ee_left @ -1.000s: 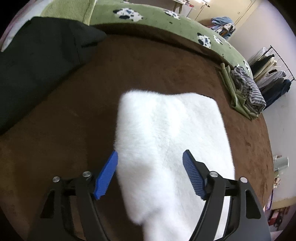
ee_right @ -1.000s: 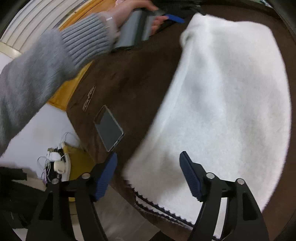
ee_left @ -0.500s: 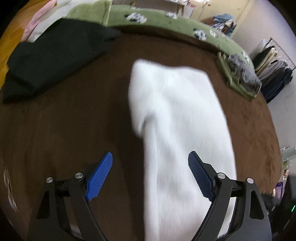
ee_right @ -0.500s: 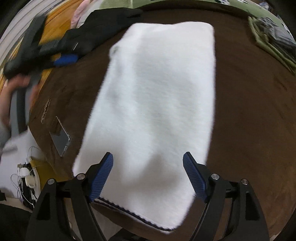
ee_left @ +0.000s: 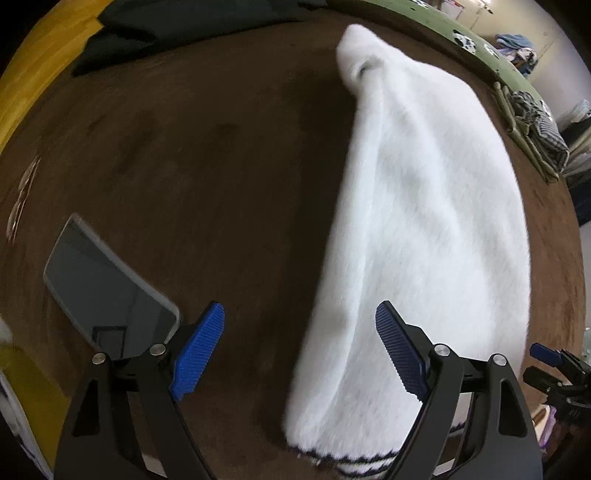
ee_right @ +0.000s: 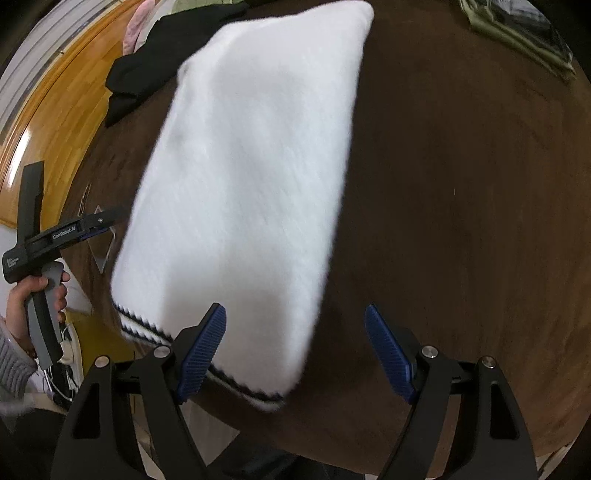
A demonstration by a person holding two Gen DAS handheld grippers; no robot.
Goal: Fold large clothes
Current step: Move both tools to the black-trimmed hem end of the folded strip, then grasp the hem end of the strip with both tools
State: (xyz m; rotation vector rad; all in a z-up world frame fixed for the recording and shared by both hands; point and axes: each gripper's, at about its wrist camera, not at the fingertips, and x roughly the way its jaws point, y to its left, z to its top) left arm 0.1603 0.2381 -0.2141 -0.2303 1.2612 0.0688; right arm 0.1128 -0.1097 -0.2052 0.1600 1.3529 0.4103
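A white fluffy garment (ee_left: 424, 229) lies folded into a long strip on the brown blanket (ee_left: 221, 166); its near hem has a dark zigzag trim. My left gripper (ee_left: 301, 350) is open and empty above the garment's near left corner. The garment also shows in the right wrist view (ee_right: 251, 166). My right gripper (ee_right: 295, 354) is open and empty above its near right corner. The left gripper also shows in the right wrist view (ee_right: 92, 227), held in a hand at the left.
A phone (ee_left: 107, 288) lies on the blanket left of the garment. A black garment (ee_right: 147, 70) lies at the far left. Folded green and striped clothes (ee_left: 535, 129) sit at the far right. A green cow-print cover (ee_left: 443, 26) borders the back.
Both grippers have pulled back from the garment's far end to its near hem. Both stay open. The garment lies still.
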